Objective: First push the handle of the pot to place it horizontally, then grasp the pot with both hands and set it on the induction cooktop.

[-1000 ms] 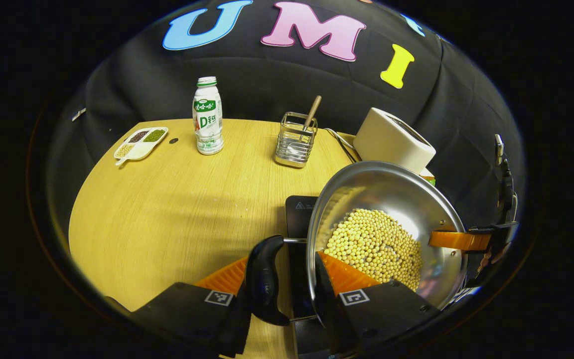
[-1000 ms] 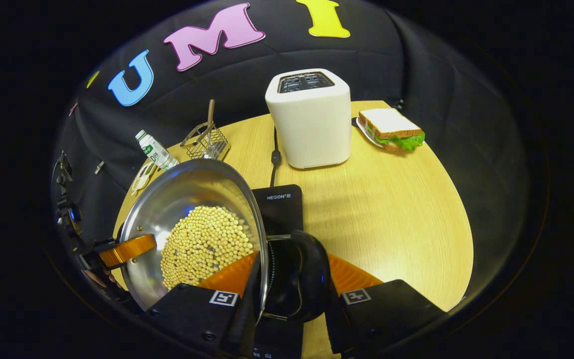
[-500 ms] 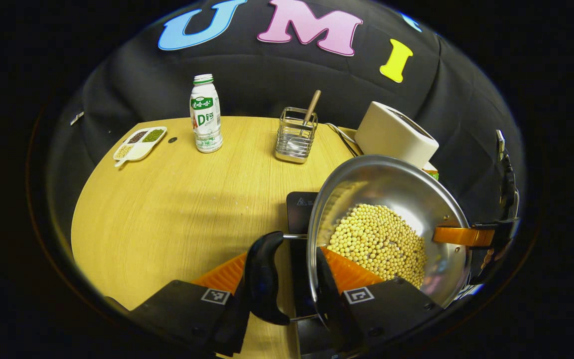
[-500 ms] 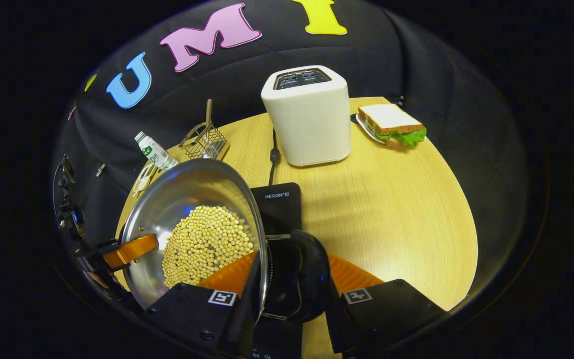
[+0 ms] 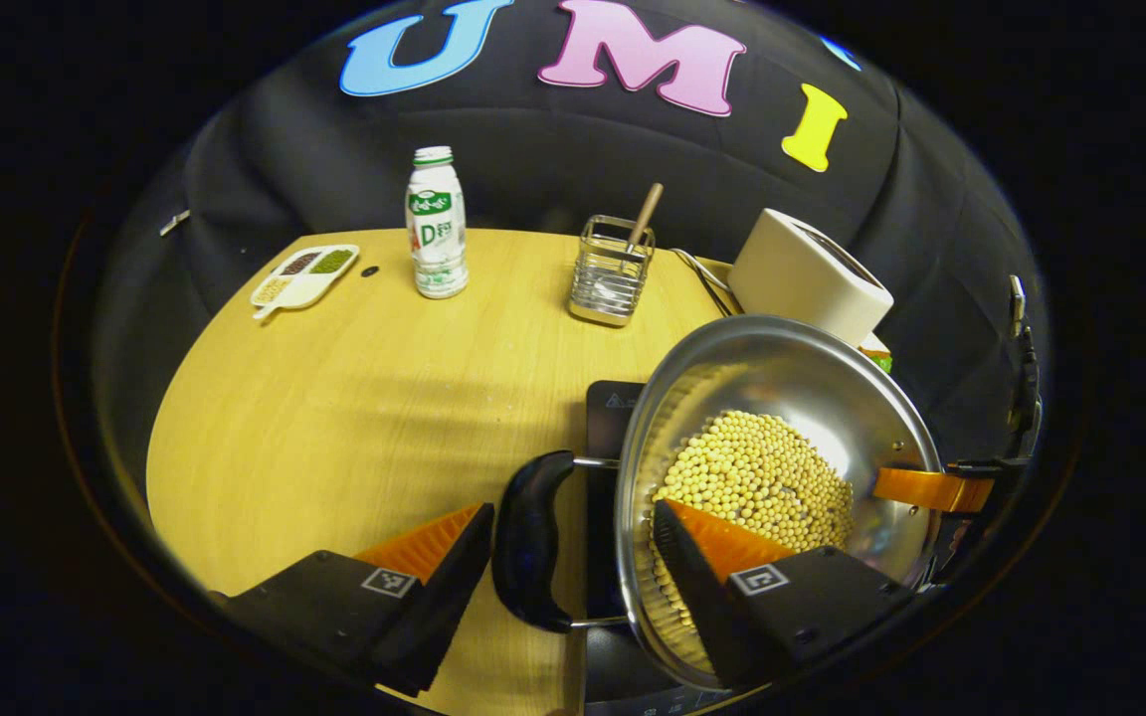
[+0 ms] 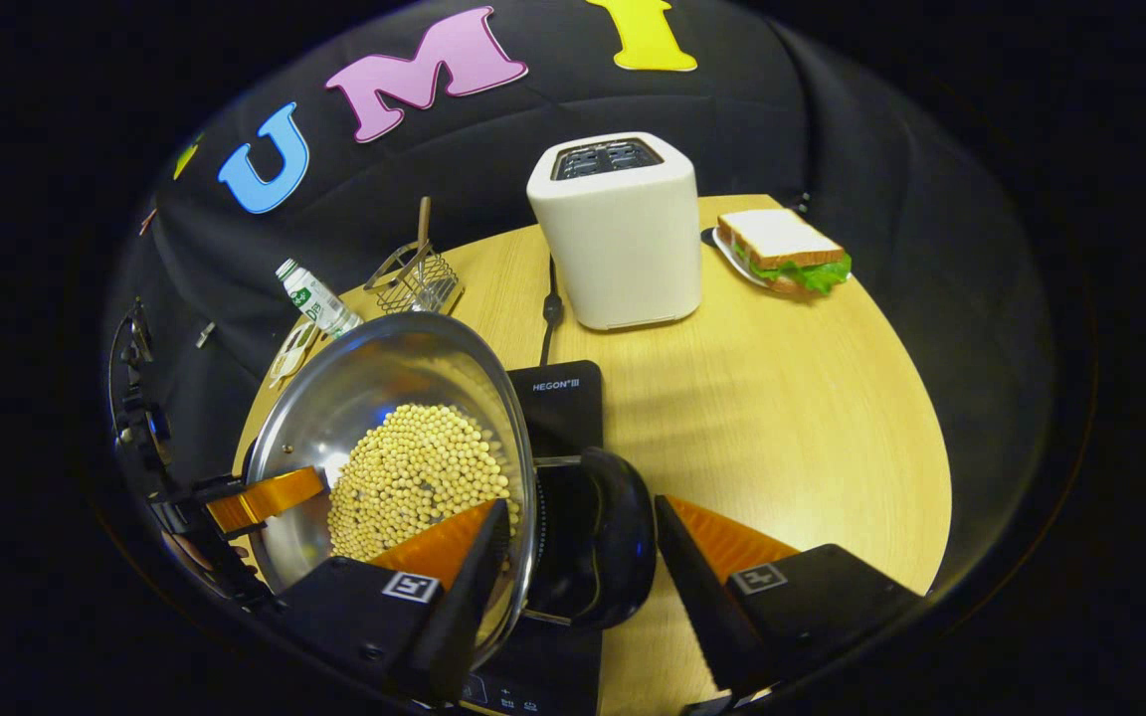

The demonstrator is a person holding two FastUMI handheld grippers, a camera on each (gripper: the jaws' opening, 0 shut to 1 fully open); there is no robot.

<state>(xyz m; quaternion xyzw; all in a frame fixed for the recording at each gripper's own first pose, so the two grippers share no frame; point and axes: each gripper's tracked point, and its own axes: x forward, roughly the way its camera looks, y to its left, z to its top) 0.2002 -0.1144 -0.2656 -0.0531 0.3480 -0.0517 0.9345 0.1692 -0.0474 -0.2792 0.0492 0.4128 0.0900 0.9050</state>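
A steel pot (image 5: 782,378) full of yellow beans (image 5: 752,477) rests on the black induction cooktop (image 5: 608,408). In the left gripper view, my left gripper (image 5: 573,509) is open, one finger outside the pot's black side handle (image 5: 531,542) and the other over the rim inside the pot. In the right gripper view, my right gripper (image 6: 582,503) is open around the opposite black handle (image 6: 603,537), with the pot (image 6: 374,388) to its left on the cooktop (image 6: 558,398). Each view shows the other gripper at the pot's far rim.
On the round wooden table stand a white toaster (image 6: 618,234) with its cord, a sandwich on a plate (image 6: 782,254), a wire holder with a utensil (image 5: 613,273), a drink bottle (image 5: 437,239) and a divided snack dish (image 5: 304,278).
Both grippers were shut on the pot's side handles and now stand open. The pot has sunk slightly onto the cooktop.
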